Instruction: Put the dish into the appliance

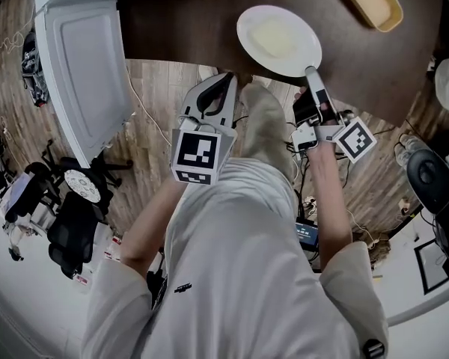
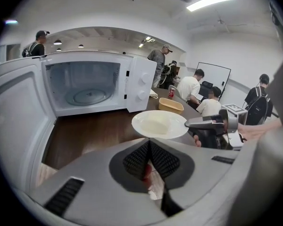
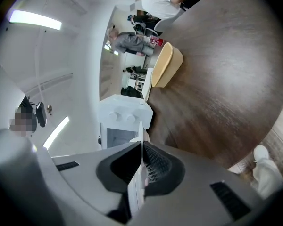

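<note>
Nearest the camera: person's pale clothing (image 1: pixel 239 275), forearms reaching out to two grippers.

Left gripper (image 1: pixel 226 81): jaws closed together, nothing between them. It hangs over the floor, just short of the table's near edge.

Right gripper (image 1: pixel 312 72): jaws nearly closed, clamped on the near rim of the plate (image 1: pixel 278 40).

Plate: one, white, held level above the near edge of the dark wood table (image 1: pixel 179 28). It is outside and right of the microwave (image 2: pixel 85 86).

Microwave: one, white, door (image 1: pixel 82 73) swung open at the left, glass turntable visible inside.

Tray (image 1: pixel 370 0): one, yellow, far right on the table.

Markings: two marker cubes (image 1: pixel 202 154), each with black-and-white square patterns. Print on the red can (image 2: pixel 171 92) is too small to read.
</note>
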Action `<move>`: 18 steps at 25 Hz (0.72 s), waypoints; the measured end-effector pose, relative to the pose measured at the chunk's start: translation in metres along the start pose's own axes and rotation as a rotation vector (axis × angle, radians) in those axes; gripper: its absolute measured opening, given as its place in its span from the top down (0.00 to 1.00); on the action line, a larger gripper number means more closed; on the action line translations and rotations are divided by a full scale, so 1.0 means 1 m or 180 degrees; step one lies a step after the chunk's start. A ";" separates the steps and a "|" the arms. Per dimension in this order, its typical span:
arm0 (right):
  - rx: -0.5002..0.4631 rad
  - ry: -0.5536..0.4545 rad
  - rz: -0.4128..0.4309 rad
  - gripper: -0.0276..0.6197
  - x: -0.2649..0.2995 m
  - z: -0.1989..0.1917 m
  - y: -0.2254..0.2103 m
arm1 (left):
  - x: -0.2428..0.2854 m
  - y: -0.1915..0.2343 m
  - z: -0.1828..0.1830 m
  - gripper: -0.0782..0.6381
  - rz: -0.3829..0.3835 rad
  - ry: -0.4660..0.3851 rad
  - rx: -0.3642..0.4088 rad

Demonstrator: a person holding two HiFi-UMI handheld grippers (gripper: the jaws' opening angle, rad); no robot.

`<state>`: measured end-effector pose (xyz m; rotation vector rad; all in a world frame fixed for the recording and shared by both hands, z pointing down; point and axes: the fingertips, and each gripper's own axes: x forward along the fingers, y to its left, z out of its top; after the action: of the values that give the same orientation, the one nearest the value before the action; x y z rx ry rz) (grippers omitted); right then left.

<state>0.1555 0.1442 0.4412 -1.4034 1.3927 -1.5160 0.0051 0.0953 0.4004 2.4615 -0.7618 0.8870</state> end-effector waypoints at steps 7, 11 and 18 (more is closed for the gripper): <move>-0.0024 0.0091 0.0039 0.93 0.024 -0.012 0.013 | -0.009 0.022 0.000 0.89 0.0089 -0.0057 -0.0104; -0.0045 0.0142 0.0066 0.93 0.039 -0.022 0.021 | -0.016 0.036 0.000 0.89 0.0132 -0.0098 -0.0163; -0.0031 0.0189 0.0087 0.93 0.059 -0.030 0.032 | -0.025 0.054 0.004 0.89 0.0222 -0.0144 -0.0265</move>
<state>0.1071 0.0895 0.4311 -1.3499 1.4510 -1.5466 -0.0430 0.0606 0.3910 2.4022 -0.8872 0.8099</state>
